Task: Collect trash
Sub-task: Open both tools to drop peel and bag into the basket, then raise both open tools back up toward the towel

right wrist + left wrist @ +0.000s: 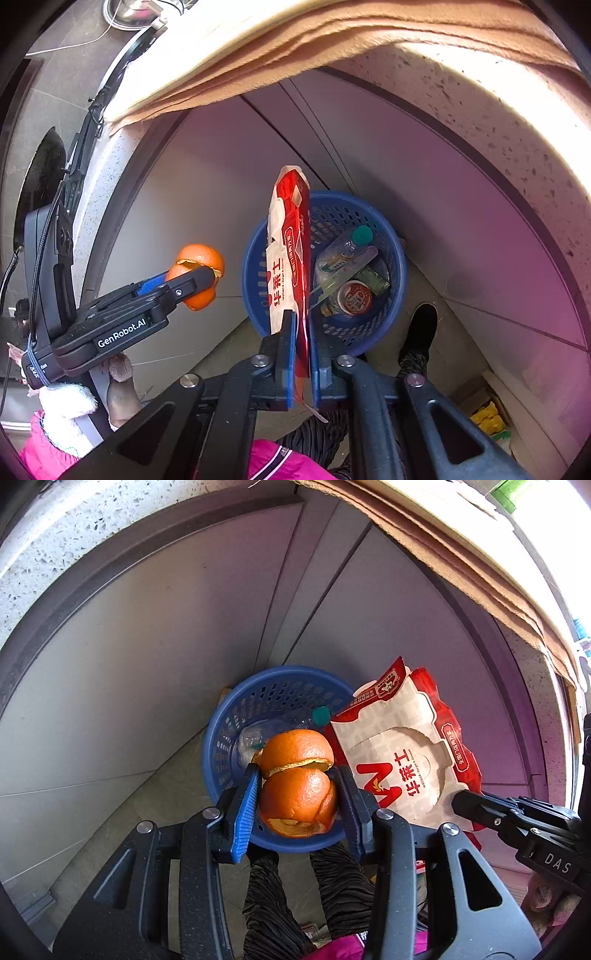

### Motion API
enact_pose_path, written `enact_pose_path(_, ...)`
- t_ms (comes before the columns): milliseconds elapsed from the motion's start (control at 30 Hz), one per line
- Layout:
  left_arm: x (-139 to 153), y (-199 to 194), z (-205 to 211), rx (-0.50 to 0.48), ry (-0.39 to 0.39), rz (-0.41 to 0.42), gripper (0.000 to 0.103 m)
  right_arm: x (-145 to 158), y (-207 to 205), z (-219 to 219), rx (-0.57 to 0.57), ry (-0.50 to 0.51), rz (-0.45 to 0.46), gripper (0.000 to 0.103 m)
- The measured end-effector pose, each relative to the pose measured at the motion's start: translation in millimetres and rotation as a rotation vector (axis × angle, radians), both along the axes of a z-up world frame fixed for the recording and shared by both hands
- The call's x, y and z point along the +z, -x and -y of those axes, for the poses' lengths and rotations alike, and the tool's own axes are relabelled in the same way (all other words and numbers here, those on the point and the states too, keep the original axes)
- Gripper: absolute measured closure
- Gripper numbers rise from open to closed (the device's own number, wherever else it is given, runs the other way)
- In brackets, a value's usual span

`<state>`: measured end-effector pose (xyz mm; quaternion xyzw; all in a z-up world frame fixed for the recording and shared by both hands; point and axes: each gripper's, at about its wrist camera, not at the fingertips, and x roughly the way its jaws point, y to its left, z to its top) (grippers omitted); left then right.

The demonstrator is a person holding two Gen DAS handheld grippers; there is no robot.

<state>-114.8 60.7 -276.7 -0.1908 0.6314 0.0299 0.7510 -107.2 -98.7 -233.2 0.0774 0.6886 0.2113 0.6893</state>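
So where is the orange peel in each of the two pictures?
Left wrist view: the orange peel is low in the centre, between the left gripper's fingers.
Right wrist view: the orange peel is at middle left, left of the basket.
Shared landmark: the blue basket.

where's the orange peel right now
The orange peel is clamped in the left gripper, held in the air above the near rim of the blue basket, just left of the red and white paper bag that the right gripper holds.
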Motion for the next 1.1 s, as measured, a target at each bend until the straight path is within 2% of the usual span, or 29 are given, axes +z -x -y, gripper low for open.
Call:
enact_pose_path(67, 5, 0, 1, 0.001, -0.003, -0.003, 0.061, -1, -2, 0, 0.000, 0.003, 0.003, 0.093)
enact_pose_path(133, 6, -1, 1, 0.000, -0.010, -0.005, 0.061, -1, -3, 0, -0.002, 0.007, 0.005, 0.082)
enact_pose_path(200, 9, -1, 2, 0.002, -0.017, -0.006, 0.060, -2, -4, 1, -0.003, 0.013, 0.005, 0.076)
enact_pose_path(267, 9, -1, 2, 0.002, -0.014, -0.011, 0.057, -2, -5, 3, -0.007, 0.011, -0.004, 0.075)
enact_pose_path(300, 9, -2, 3, 0.001, -0.014, -0.013, 0.057, -2, -6, 4, -0.011, 0.010, -0.005, 0.070)
enact_pose_path(367, 11, -2, 2, -0.004, -0.020, -0.012, 0.048, 0, -7, 6, -0.014, 0.012, -0.002, 0.063)
enact_pose_path(433, 15, -2, 2, -0.001, -0.032, -0.004, 0.041, 2, -7, 8, -0.011, 0.010, 0.004, 0.051)
enact_pose_path(533, 19, -2, 1, 0.008, -0.033, 0.001, 0.041, 6, -6, 8, -0.006, 0.009, 0.014, 0.044)
enact_pose_path(833, 36, -3, 0, 0.017, -0.043, 0.027, 0.041, 24, -7, 4, 0.027, -0.007, 0.045, 0.040)
enact_pose_path(1100, 66, -5, 0, 0.029, -0.080, 0.086, 0.041, 46, -12, -2, 0.047, -0.027, 0.088, 0.035)
